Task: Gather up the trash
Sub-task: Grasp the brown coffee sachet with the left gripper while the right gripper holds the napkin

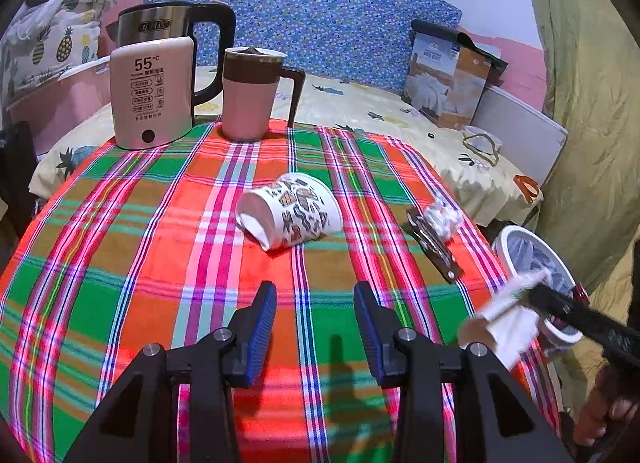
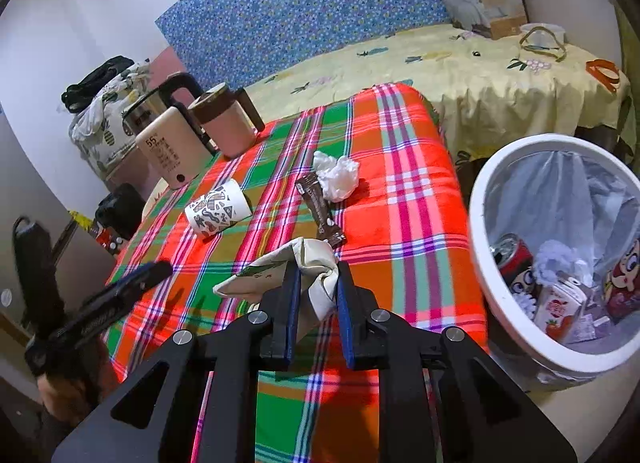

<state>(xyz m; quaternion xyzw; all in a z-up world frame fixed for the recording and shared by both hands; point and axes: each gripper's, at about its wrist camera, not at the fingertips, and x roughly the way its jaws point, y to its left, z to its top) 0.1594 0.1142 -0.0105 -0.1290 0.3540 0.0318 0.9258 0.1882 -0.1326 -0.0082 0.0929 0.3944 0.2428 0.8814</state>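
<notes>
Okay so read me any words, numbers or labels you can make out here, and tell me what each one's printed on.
"55°C": on the pink-white box in front of the kettle.
Small lines under it on the box: too small to read.
Kettle badge: blurred.
Cardboard bedding box on the bed: print too small.
Brown wrapper, red can and carton in the bin: unreadable.

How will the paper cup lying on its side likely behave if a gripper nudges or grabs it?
The paper cup lies on its side, so it would probably roll in a curve. It looks thin-walled, likely light and crushable. The soft plaid tablecloth may damp rolling.
</notes>
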